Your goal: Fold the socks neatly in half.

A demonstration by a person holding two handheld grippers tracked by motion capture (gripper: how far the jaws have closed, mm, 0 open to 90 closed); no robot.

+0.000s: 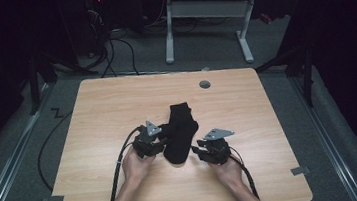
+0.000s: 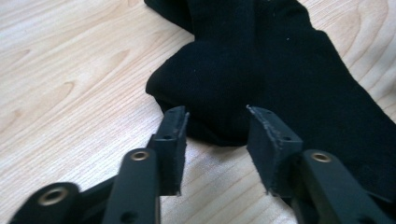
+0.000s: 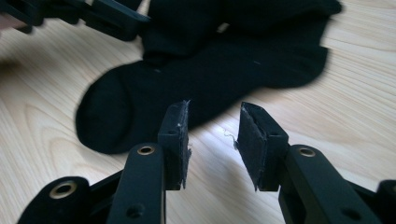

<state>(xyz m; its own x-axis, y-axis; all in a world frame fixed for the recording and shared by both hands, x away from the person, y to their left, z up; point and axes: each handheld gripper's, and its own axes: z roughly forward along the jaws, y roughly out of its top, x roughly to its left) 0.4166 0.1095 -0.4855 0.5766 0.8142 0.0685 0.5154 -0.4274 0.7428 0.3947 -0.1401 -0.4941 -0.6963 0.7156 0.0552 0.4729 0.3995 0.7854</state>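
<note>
While the high view sets out the whole wooden table (image 1: 97, 114) with a black sock bundle (image 1: 180, 133) near its middle, the two gripper views supply the close detail. From above, the left gripper (image 1: 158, 142) sits against the bundle's left edge and the right gripper (image 1: 199, 147) just beside its near right end, each held in a hand (image 1: 135, 166); jaw spacing cannot be judged there. The left gripper view shows the left gripper (image 2: 217, 128) with its jaws apart and nothing between the pads, the rounded near edge of the sock bundle (image 2: 261, 70) lying just past the tips and partly across the gap. The right gripper view shows the right gripper (image 3: 212, 126) likewise spread and empty, bare wood between its pads (image 3: 175, 140), with the sock bundle (image 3: 205, 79) lying flat just beyond; frayed threads hang from the pad edges. That view also shows the other gripper at the upper left, touching or just beside the far side of the fabric.

Around the table: a grey round cap (image 1: 205, 84) set in the top near the far edge, grey tape tabs (image 1: 300, 170) at the near corners, cables on the carpeted floor, and a white-legged desk (image 1: 205, 19) beyond. Nothing lies between either gripper and the socks.
</note>
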